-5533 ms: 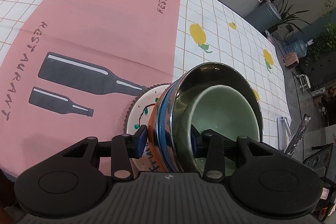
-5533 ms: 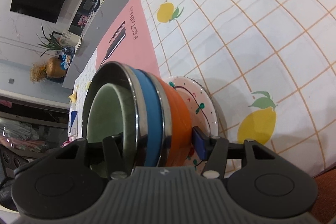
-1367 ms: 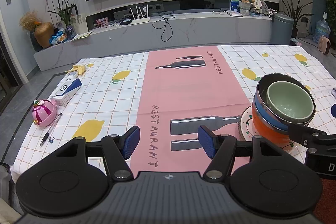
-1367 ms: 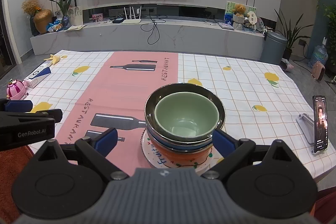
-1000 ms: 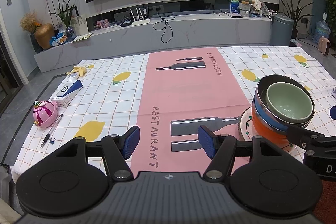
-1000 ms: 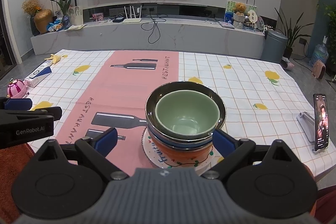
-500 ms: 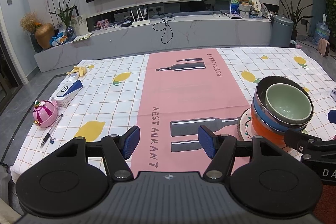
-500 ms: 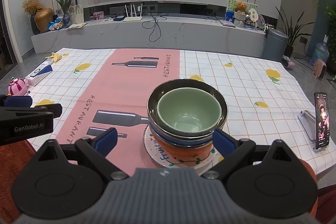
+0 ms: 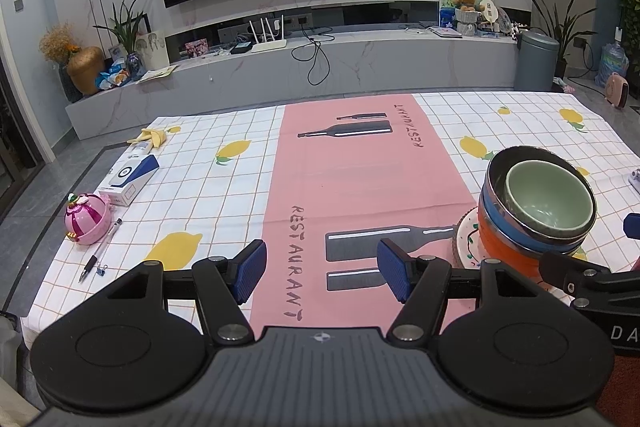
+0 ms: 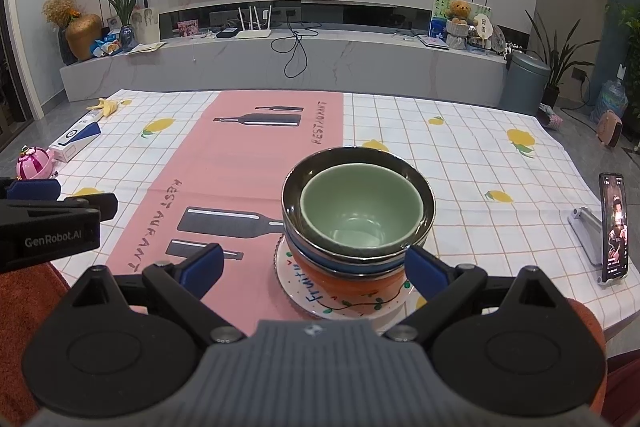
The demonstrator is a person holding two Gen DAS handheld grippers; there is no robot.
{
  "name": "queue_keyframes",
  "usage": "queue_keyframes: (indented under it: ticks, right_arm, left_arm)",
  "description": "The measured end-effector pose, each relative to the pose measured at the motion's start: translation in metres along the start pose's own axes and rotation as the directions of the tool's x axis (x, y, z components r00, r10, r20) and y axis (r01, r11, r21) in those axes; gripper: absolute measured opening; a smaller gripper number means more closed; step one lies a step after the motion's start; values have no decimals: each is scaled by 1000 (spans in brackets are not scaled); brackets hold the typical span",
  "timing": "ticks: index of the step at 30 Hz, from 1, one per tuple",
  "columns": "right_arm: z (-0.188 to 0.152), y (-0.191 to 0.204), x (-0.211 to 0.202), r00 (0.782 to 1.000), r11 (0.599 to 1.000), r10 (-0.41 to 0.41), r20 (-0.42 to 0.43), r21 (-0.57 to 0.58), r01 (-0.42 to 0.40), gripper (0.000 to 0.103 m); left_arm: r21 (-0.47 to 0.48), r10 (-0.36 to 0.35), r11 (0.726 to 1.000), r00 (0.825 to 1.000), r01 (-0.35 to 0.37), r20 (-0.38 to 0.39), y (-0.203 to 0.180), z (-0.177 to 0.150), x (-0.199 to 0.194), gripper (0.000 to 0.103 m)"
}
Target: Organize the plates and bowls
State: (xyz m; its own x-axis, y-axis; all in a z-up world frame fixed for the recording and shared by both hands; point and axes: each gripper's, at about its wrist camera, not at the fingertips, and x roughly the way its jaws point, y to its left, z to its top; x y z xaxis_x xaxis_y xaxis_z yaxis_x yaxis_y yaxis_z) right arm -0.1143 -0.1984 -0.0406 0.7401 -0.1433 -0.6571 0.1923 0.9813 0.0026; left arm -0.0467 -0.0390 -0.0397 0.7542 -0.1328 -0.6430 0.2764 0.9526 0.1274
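Bowl stack [image 10: 358,223]: nested on plate [image 10: 344,301]; likely heavy, breakable, slick.
Hold: opposite rims.
Left gripper [image 9: 322,269]: spread, empty.
Right gripper [image 10: 314,269]: spread, empty.

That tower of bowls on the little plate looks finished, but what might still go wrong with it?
The green bowl sits off-centre in the steel bowl, so a bump might rattle or tip the stack. The plate lies near the table's front edge, close to the open right gripper; a careless move forward could shove it. The phone propped upright at the right could topple if the tablecloth is tugged.
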Motion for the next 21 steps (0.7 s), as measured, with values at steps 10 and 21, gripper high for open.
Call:
queue_keyframes:
  ticks: [10,21]
  right_arm:
    - [0,-1,0,1000,1000,3,-12,5,-3,95]
    - [0,-1,0,1000,1000,5,-12,5,-5,95]
  left_arm:
    - [-3,1,1000,1000,-1,-1,0,0,0,75]
    - [-2,-2,1000,1000,2,5,-1,1,-3,75]
